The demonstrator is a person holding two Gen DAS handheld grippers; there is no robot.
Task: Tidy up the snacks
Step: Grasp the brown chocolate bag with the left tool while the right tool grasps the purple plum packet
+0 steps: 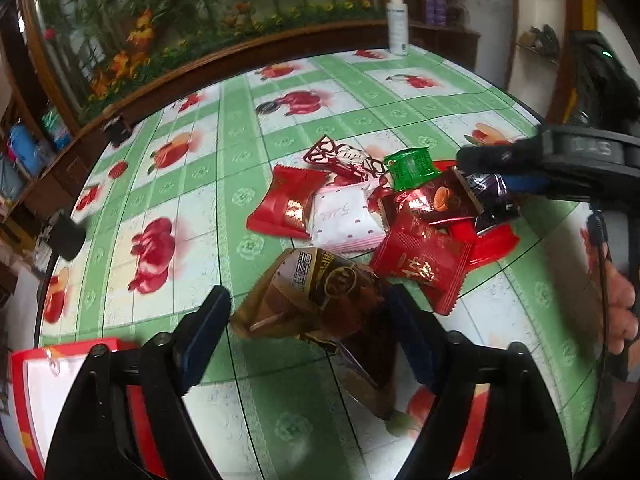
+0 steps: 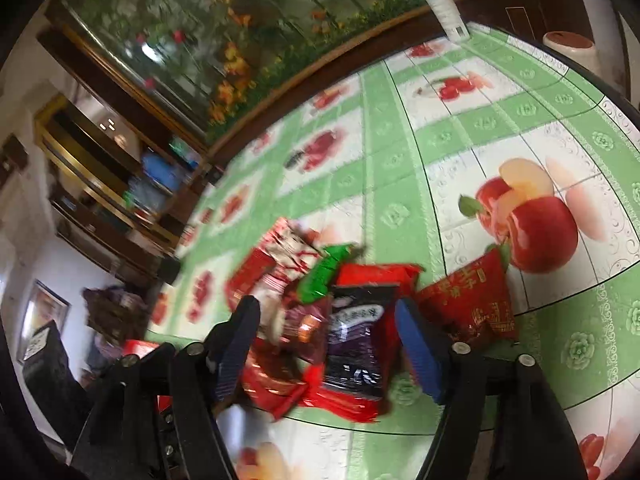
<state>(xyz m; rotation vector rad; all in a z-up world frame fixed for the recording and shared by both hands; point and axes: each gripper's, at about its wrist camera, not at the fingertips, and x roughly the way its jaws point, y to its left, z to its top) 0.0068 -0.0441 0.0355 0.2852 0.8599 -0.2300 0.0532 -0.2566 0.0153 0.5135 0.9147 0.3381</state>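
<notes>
Brown packet (image 1: 316,296) lay between left gripper (image 1: 312,320) fingers, spread wide, not pinched. Purple packet (image 2: 356,344) sat between right gripper (image 2: 326,344) fingers, half-closed, apparently not gripping. Best centred before squeezing.

The snack pile (image 1: 384,216) crowds the table's middle; open green cloth (image 1: 192,208) lies toward nine o'clock, a white bottle (image 1: 398,24) stands at twelve o'clock.

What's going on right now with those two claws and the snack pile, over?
Left gripper open around brown-gold packet. Right gripper open over dark purple packet, not clamped. Snacks piled together; red box waiting nearby.
</notes>
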